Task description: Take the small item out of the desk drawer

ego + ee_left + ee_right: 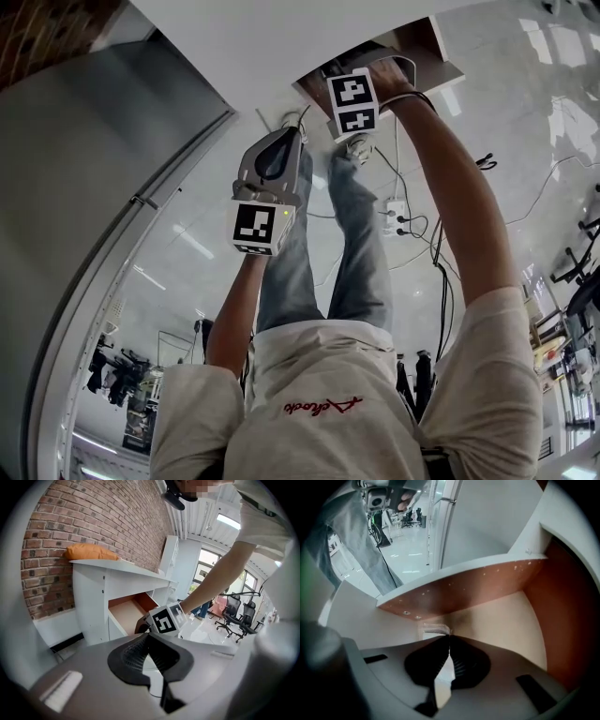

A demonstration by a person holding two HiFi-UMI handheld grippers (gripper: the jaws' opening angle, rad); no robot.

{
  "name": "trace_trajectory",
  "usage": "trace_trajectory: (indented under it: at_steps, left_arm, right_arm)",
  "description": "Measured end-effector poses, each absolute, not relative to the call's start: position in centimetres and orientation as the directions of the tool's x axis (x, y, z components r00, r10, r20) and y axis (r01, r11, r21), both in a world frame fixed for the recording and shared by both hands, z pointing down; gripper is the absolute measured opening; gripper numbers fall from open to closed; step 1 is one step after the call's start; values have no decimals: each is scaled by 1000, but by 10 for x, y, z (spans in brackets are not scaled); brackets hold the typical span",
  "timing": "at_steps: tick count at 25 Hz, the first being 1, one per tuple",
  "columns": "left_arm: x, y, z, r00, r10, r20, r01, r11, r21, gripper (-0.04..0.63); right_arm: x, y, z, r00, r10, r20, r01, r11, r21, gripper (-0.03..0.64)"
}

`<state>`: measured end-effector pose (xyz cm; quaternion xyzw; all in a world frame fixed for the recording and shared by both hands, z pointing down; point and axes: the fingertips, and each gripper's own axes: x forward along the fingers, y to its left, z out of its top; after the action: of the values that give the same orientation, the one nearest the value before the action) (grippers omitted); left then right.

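Small item: pale and flat; lay on the drawer floor, tight against the foot of a brown inner wall; too blurred to tell what it was.
Drawer: pulled open from the white desk; pale floor, brown inner walls; held nothing else in sight besides the 1 item.
Right gripper: reached down into the drawer; 2 jaws clenched together with the tips meeting; tips sat right at the item's right end; unclear whether they pinched its edge or only touched it.
Right marker cube: seen from the left gripper view at the drawer's open front, with the person's bare forearm stretched back from it.
Left gripper: held in the air well apart from the drawer, pointed towards the desk; 2 jaws closed on each other, nothing between them.
Desk top: carried 1 orange cushion at the end nearest the brick wall.
Person: stood over the drawer in a pale shirt and blue jeans.
Floor: glossy and pale; power strip and black cables lay beside the person's feet.
Background: black office chairs stood near the windows.
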<state>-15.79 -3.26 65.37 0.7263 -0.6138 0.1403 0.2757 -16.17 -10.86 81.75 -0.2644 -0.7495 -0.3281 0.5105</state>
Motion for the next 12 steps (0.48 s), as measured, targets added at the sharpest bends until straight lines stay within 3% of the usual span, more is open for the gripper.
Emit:
trace_trajectory:
  at_steps: [12]
  left_arm:
    - [-148, -49, 635, 265, -806, 528, -960, -170, 223, 9]
  right_arm:
    - [-147, -118, 744, -506, -54, 861, 615, 678, 403, 14]
